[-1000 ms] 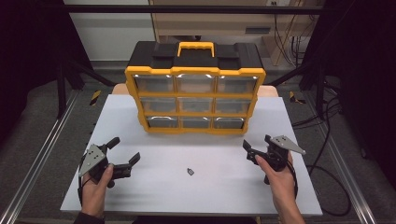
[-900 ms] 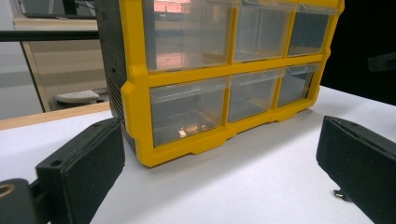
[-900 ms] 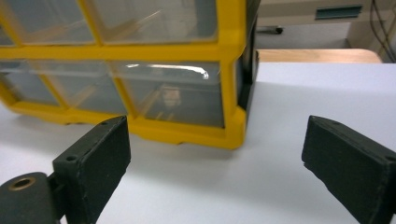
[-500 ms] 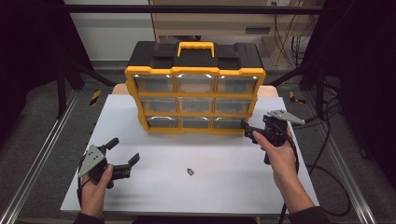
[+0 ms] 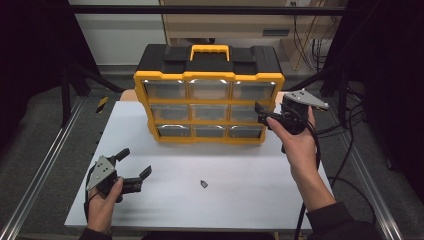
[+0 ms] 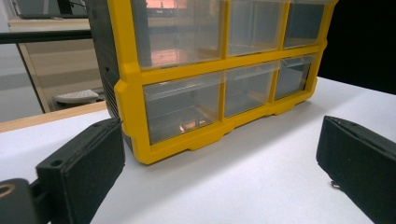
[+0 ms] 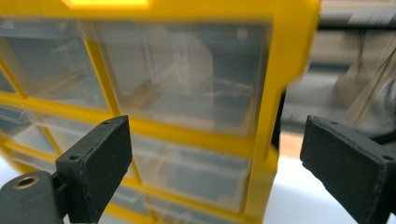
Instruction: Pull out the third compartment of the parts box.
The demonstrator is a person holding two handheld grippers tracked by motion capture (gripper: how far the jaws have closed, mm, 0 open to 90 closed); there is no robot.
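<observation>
A yellow and black drawer organizer (image 5: pixel 209 95) with clear drawers stands at the back middle of the white table (image 5: pixel 240 170). A small dark screw (image 5: pixel 203 184) lies on the table in front of it. My right gripper (image 5: pixel 263 113) is raised at the organizer's right front edge, open, level with the middle row. In the right gripper view its gripper (image 7: pixel 215 172) frames the right column of drawers (image 7: pixel 187 74) from close up, with nothing between the jaws. My left gripper (image 5: pixel 134 164) rests open at the front left, empty. Its gripper (image 6: pixel 219 172) faces the organizer (image 6: pixel 210 84).
Metal rails (image 5: pixel 45 165) run along both sides of the table. A cable trails from the right gripper past the table's right edge. A wooden surface and shelving stand behind the organizer. Dark floor surrounds the table.
The right gripper has lifted from the front right of the table and moved forward to the organizer's right front edge. The left gripper and screw have stayed put.
</observation>
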